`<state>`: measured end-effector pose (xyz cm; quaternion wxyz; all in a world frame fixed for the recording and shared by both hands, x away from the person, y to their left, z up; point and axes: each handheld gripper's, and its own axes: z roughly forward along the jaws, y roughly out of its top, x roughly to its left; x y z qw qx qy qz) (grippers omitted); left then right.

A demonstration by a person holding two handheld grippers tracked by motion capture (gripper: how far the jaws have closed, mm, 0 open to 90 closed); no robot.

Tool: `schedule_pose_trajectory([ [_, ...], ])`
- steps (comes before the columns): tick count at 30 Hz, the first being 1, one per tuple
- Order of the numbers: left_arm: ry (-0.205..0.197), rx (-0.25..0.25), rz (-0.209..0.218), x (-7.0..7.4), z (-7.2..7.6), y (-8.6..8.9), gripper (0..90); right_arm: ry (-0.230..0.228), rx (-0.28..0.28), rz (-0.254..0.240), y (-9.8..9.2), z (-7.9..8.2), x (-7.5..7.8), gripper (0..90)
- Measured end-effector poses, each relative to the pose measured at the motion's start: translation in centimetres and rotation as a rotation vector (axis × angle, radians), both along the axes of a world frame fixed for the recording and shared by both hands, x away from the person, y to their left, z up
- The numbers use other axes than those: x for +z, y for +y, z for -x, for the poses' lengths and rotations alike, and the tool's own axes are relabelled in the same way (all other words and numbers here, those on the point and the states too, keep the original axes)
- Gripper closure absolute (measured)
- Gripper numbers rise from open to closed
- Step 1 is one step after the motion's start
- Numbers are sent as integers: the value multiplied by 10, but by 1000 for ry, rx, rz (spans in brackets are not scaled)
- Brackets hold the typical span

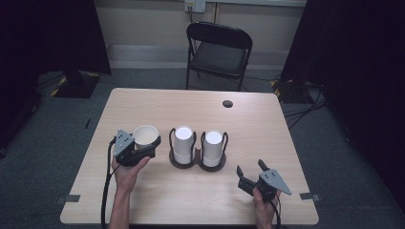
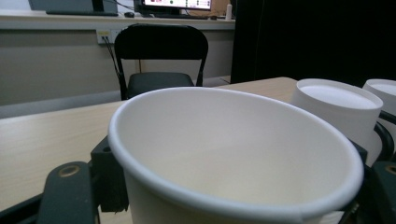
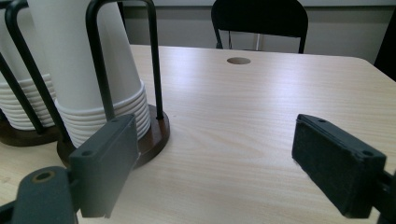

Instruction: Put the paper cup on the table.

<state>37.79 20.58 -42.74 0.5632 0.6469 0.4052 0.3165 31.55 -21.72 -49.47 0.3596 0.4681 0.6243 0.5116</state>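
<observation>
Surface: pale wood table (image 1: 157,102), dark curtains | far: black chair (image 1: 218,50) | my left gripper (image 1: 143,145) clamps paper cup (image 1: 144,135), cup stacks (image 1: 198,143) right | my right gripper (image 1: 250,172) gapes, empty

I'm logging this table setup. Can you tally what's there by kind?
Loose paper cup, mouth up, held in the left claw: 1
Stacks of upside-down cups: 2
Twin-ring holder: 1
Folding chair: 1
Total: 5

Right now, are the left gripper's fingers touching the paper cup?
Touching. In the left gripper view, the fingers press against both sides of the paper cup; the high view shows the left gripper clamped around it.
</observation>
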Motion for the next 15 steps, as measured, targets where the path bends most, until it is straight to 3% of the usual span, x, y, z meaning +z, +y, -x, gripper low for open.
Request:
schedule_pose_trajectory([
  [5, 1, 3, -20, 3, -7, 1, 231, -19, -23, -29, -3, 2, -1, 139],
  [9, 29, 25, -52, 1, -24, 2, 229, -22, -23, 8, 1, 2, 0, 139],
  [11, 52, 21, -41, -2, -32, 3, 228, -30, -29, 28, 4, 3, 0, 139],
  [15, 58, 16, -27, -7, -40, 5, 227, -27, -18, 20, 3, 4, 0, 139],
])
